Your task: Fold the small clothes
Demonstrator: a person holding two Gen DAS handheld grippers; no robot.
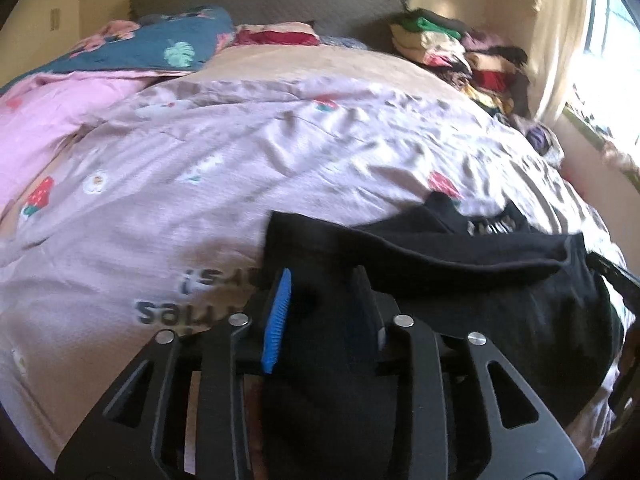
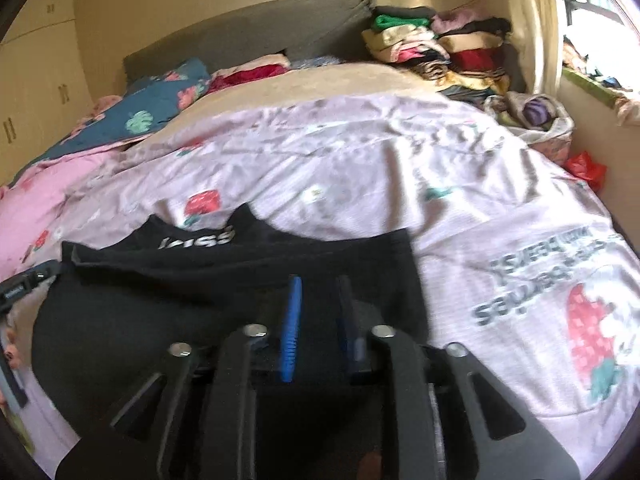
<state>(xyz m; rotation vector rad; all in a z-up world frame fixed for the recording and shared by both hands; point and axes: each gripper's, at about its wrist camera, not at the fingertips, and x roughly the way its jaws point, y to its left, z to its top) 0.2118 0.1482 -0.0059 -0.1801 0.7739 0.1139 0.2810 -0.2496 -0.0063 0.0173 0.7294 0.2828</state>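
Note:
A small black garment (image 1: pixel 460 264) with white lettering lies on the pink strawberry-print bed cover (image 1: pixel 224 176). In the left wrist view my left gripper (image 1: pixel 324 280) has its blue-padded fingers (image 1: pixel 276 320) closed on the garment's left edge, cloth draped between them. In the right wrist view the same black garment (image 2: pixel 200 280) lies at lower left, and my right gripper (image 2: pixel 318 284) grips its right edge, fabric between the fingers (image 2: pixel 291 328). The garment's upper part is folded over toward me. Part of the left gripper (image 2: pixel 24 286) shows at the left edge.
Stacks of folded clothes (image 1: pixel 452 52) (image 2: pixel 440 48) sit at the bed's far right by the grey headboard (image 2: pixel 248 32). A blue leaf-print quilt (image 1: pixel 160 44) and pink blanket (image 1: pixel 44 108) lie at far left. A window (image 2: pixel 600 8) is on the right wall.

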